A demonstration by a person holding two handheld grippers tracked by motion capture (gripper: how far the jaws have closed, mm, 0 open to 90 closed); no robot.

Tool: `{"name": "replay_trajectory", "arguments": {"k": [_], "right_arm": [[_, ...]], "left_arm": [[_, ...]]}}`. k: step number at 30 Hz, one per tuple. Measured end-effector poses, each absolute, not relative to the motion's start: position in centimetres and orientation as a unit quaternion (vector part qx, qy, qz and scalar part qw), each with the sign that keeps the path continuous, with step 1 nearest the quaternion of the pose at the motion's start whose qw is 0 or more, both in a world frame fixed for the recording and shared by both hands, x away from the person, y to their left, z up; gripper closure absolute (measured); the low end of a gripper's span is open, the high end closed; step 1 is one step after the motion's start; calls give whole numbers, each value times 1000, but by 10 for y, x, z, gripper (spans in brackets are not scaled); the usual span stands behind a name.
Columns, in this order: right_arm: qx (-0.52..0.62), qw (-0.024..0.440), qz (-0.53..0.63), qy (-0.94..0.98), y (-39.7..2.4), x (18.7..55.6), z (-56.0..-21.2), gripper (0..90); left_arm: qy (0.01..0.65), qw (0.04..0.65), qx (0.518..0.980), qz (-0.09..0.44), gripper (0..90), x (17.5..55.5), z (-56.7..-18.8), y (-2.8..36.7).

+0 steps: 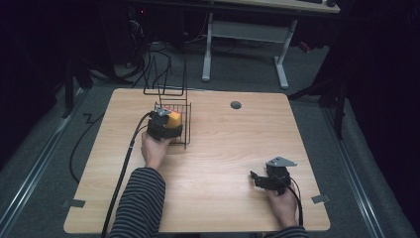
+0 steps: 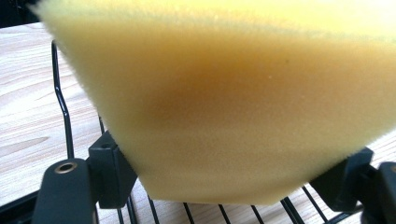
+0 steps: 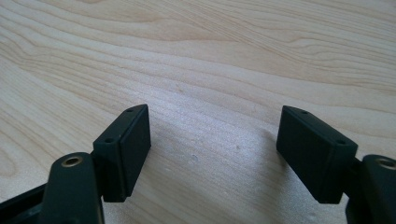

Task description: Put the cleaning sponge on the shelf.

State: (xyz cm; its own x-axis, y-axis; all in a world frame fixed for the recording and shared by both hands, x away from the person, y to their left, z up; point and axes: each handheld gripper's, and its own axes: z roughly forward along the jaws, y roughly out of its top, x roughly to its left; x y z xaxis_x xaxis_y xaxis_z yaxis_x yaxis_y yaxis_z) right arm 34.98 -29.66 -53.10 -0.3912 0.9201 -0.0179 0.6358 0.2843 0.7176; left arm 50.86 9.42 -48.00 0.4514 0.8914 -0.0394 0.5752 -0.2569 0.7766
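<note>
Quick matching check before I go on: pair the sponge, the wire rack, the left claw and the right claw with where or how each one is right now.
Things:
1. yellow sponge
2. black wire rack
3. left claw
4. right claw

States:
A. open, nothing between its jaws, over bare tabletop
B. stands on the table, left of middle
C. shut on the sponge
D. pinched between two black jaws, above the rack's wires

Pairs: 1-D, 2-B, 3-C, 4-A
</note>
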Motion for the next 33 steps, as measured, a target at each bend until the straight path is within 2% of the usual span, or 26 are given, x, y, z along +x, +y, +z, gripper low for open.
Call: {"name": "replay_trajectory", "arguments": {"k": [13, 33], "right_arm": [[505, 222, 321, 770, -297, 350, -531, 264], [505, 222, 321, 770, -297, 350, -531, 264]], "left_arm": [[479, 376, 767, 204, 191, 509, -481, 94], [473, 396, 765, 187, 39, 502, -475, 99]]}}
